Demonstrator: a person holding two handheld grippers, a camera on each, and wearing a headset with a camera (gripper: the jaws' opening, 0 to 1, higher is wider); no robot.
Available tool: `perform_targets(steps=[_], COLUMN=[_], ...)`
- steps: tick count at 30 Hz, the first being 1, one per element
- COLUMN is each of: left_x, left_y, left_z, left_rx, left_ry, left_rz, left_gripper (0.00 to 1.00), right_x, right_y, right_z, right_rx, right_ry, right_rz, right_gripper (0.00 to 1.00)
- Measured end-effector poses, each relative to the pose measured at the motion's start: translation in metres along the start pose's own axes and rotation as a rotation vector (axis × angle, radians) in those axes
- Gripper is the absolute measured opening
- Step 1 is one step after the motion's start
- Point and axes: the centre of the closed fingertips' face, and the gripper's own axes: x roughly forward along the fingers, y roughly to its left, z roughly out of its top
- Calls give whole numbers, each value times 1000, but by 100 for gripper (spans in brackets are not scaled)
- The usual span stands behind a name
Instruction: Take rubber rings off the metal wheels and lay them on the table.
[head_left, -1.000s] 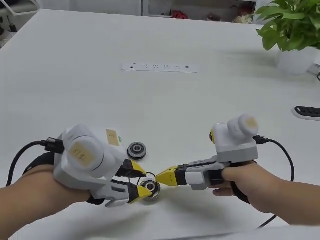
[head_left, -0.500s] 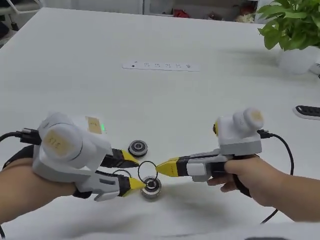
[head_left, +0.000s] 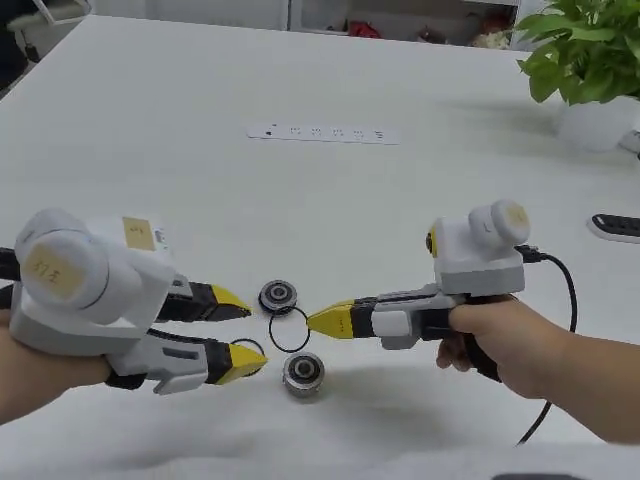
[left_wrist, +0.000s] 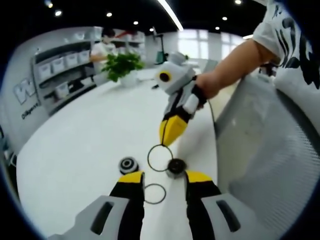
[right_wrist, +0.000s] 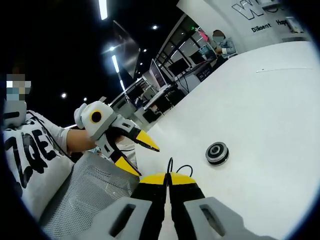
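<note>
The right gripper (head_left: 318, 320) is pressing its jaws fully together on a thin rubber ring (head_left: 288, 351). The ring is hanging as an open loop off the yellow tips, low over the table (head_left: 420, 200). I judge it is being kept low and level so that it can be laid flat rather than dropped.

The left gripper (head_left: 255, 334) is holding its jaws spread wide on nothing, with the tips pointing toward 3 o'clock at the loop. It is probably waiting there to steady a wheel. In the left gripper view, a 2nd ring (left_wrist: 144, 193) is lying flat on the table between those jaws.

The bare metal wheel (head_left: 303, 372) is sitting at 5 o'clock of the loop. The other wheel (head_left: 277, 296), at 11 o'clock of the loop, is wearing a black ring.

The 2 wheels and the 2 grippers are crowding the loop closely. Toward 12 o'clock the table is lying open as far as the power strip (head_left: 322, 133). The potted plant (head_left: 585, 60) at 2 o'clock and a dark flat object (head_left: 615, 225) at 3 o'clock are sitting well apart. The table's near edge is running close at 6 o'clock, so setting down toward 12 o'clock looks safer.
</note>
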Motion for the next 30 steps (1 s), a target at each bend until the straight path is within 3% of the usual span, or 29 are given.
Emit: perform_targets(steps=[15,30], left_x=[-21,-34], left_y=[9,17], left_z=[-7,-15], left_rx=[-36,-77], left_ry=[-20,-35], left_rz=[44,80], left_gripper=[43,48], right_x=[18,37], right_y=[6,9], right_z=[10,7], right_rx=[-20,-28], right_ry=[14,39], right_rz=[31,54], right_gripper=[0,0])
